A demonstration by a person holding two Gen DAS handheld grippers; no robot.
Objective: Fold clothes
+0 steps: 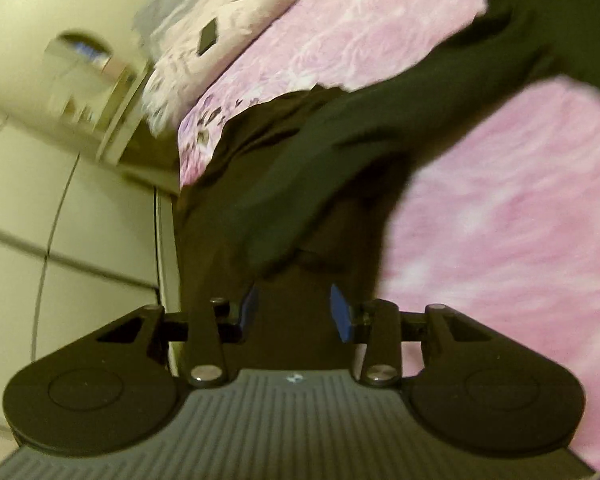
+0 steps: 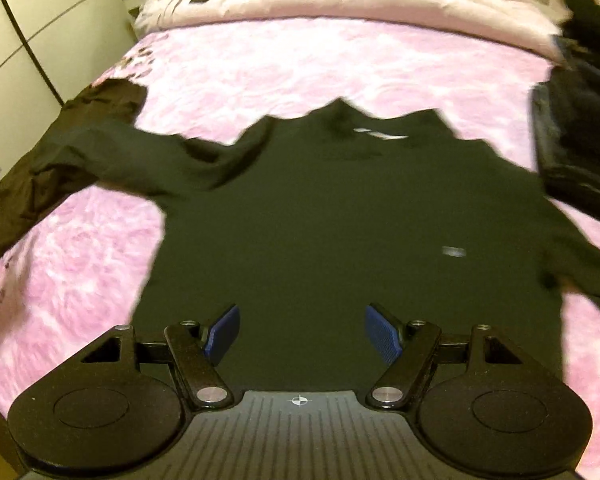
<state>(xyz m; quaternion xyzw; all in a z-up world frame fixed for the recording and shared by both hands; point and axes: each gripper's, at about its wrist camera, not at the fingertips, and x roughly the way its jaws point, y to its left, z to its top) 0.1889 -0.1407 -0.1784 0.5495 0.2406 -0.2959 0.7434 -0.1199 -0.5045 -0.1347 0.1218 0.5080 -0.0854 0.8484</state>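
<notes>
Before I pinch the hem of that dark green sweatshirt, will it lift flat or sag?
Likely sag: the dark green sweatshirt lies limp on the pink bedspread, its sleeve creased. It probably drags rather than slides, since the bedspread looks plush. The open right gripper would lift only one point.

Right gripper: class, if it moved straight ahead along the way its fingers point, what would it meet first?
Most likely the dark green sweater spread flat on the pink bedspread. The right gripper, jaws open, looks along the sweater's body toward the collar. Depth is unclear, so I cannot tell how soon contact would come.
</notes>
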